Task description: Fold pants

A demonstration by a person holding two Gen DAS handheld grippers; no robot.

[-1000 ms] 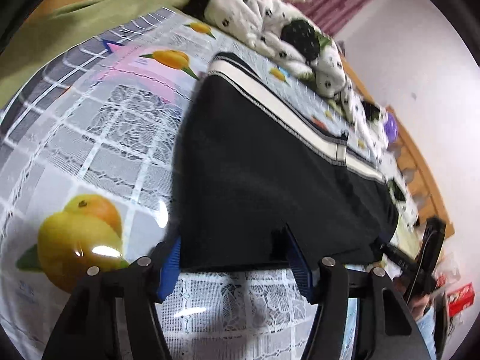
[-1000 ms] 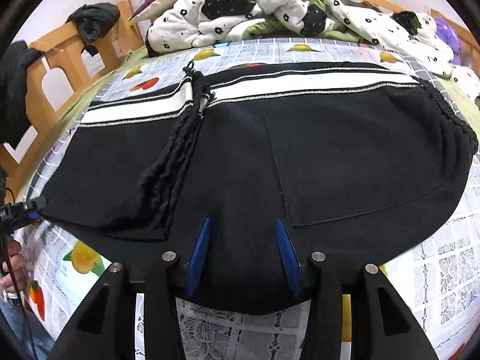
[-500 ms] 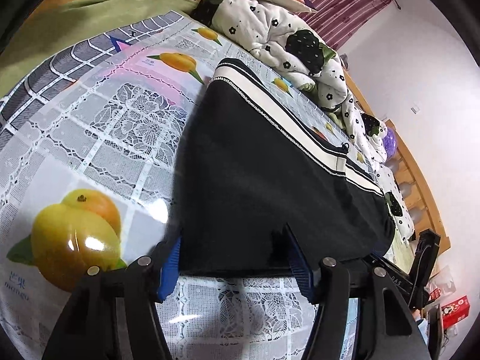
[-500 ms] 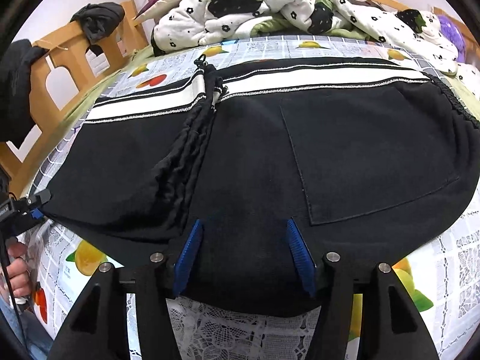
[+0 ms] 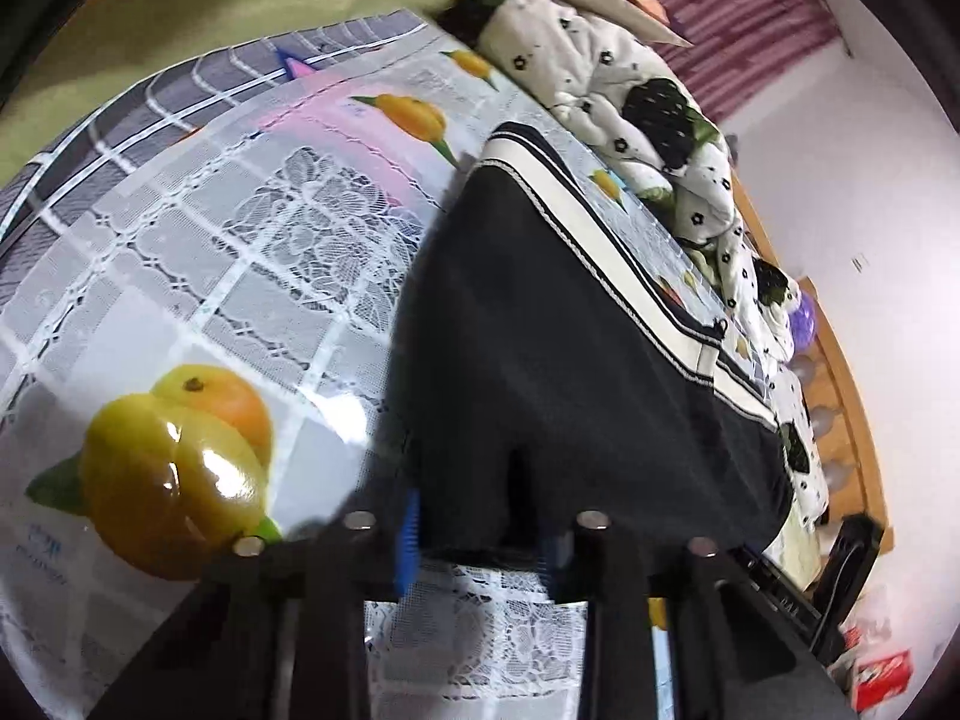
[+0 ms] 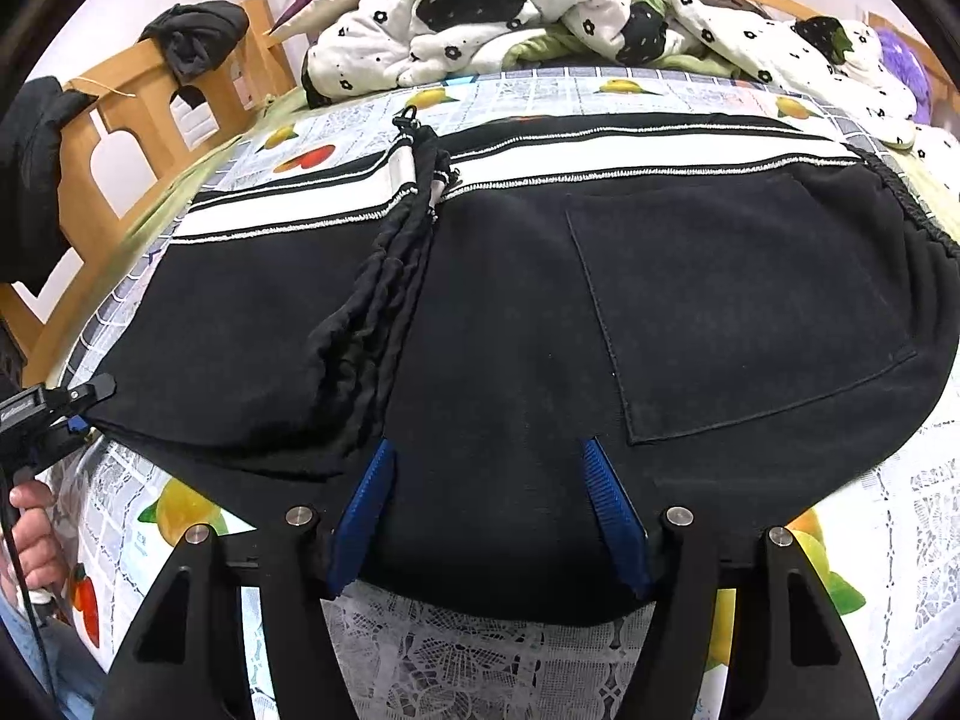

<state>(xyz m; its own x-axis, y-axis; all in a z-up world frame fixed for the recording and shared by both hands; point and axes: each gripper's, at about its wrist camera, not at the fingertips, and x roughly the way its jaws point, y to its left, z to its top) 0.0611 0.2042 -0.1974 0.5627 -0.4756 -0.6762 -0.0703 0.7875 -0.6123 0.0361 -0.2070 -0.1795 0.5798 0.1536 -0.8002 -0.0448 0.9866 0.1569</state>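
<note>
Black pants with a white side stripe lie folded lengthwise on a fruit-print plastic cloth over the bed. The cuffed leg ends are folded over the middle. My right gripper is open, its blue pads either side of the near edge of the pants below the back pocket. My left gripper is open at the near edge of the pants' left end, the fabric edge lying between its blue fingers. The left gripper also shows in the right wrist view.
A crumpled white quilt with black flowers lies along the far side of the bed. A wooden bed frame with dark clothes hung on it stands at the left. A purple plush sits far right.
Both grippers have pulled back slightly toward the near edge of the pants and stay open. The left view has shifted and blurred. The pants have not moved.
</note>
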